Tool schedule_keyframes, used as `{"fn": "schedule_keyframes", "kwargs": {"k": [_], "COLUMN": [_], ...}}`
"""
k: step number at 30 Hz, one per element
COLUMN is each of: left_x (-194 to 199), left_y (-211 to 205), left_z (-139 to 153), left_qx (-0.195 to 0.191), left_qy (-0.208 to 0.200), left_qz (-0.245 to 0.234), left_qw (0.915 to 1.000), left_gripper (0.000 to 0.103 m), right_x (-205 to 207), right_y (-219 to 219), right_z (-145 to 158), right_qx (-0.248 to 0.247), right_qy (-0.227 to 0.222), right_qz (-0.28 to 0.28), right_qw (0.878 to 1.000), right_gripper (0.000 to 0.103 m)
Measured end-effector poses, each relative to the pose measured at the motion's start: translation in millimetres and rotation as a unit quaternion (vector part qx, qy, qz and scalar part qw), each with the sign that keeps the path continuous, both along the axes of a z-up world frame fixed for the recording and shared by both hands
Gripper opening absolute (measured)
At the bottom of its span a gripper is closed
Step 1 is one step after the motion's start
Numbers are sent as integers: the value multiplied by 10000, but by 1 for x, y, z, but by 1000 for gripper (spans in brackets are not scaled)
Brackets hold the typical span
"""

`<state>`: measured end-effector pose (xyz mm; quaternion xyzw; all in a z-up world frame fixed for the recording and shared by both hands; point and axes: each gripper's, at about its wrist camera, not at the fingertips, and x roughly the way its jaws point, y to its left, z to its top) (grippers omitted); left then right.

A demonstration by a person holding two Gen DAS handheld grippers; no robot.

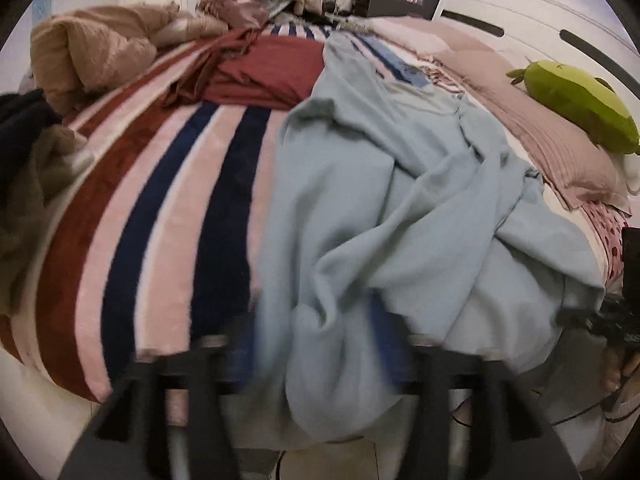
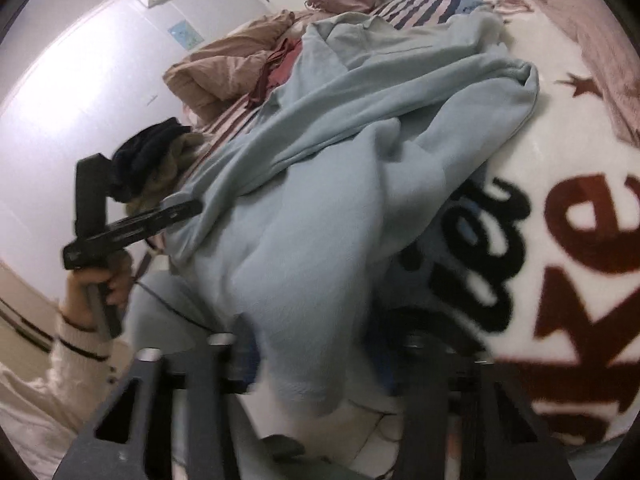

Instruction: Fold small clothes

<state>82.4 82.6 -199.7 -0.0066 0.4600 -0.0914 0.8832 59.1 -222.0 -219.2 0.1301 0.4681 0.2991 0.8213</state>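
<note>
A light blue garment [image 1: 384, 184] lies crumpled on the striped blanket [image 1: 168, 184] of a bed, its near end hanging over the bed's front edge. My left gripper [image 1: 320, 360] has its two fingers wide apart with the garment's hanging fold between them; the cloth hides the fingertips. In the right wrist view the same garment [image 2: 320, 184] drapes between my right gripper's [image 2: 316, 348] spread fingers. The left gripper [image 2: 120, 232], held in a hand, shows at the left of that view beside the garment's edge.
A folded maroon garment [image 1: 264, 76] lies at the back of the blanket. A tan duvet [image 1: 96, 52] and dark clothes [image 1: 20, 116] pile up at the left. A pillow with a green plush toy [image 1: 576, 104] sits at the right. A white blanket with letters [image 2: 568, 240] is at the right.
</note>
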Motion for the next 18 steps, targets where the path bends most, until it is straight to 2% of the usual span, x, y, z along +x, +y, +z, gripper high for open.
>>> {"fn": "schedule_keyframes", "kwargs": {"k": [1, 5, 6, 7, 8, 9, 10, 12, 15, 18], "left_x": [2, 11, 14, 17, 21, 24, 26, 27, 22, 14], "left_y": [2, 5, 4, 1, -2, -6, -11, -17, -19, -21], "left_z": [-3, -9, -10, -9, -9, -10, -9, -2, 19, 43], "left_qx": [27, -227, -252, -307, -466, -573, -620, -672, -1241, -1504], "left_qy": [73, 243, 252, 252, 298, 357, 383, 312, 33, -336], "left_qz": [72, 146, 155, 135, 54, -10, -87, -181, -344, -458], "left_qw": [9999, 9993, 9992, 9991, 9985, 9977, 9973, 9971, 9917, 9870], "left_gripper": [67, 68, 61, 43, 34, 18, 12, 10, 9, 9], "right_x": [0, 14, 18, 21, 23, 26, 28, 26, 20, 9], "right_y": [2, 2, 3, 4, 4, 4, 3, 2, -8, -22], "right_z": [-1, -2, -3, -3, -4, -4, -2, 3, 15, 30], "right_qx": [-80, 411, 503, 587, 715, 883, 1025, 1195, 1460, 1640], "right_qy": [-55, -144, -162, -169, -174, -184, -215, -316, -432, -585], "right_qz": [-45, -16, 5, 24, 54, 84, 98, 111, 68, -26], "right_qw": [9999, 9990, 9986, 9981, 9973, 9959, 9945, 9923, 9883, 9847], "right_gripper": [13, 12, 11, 10, 10, 9, 9, 9, 8, 8]}}
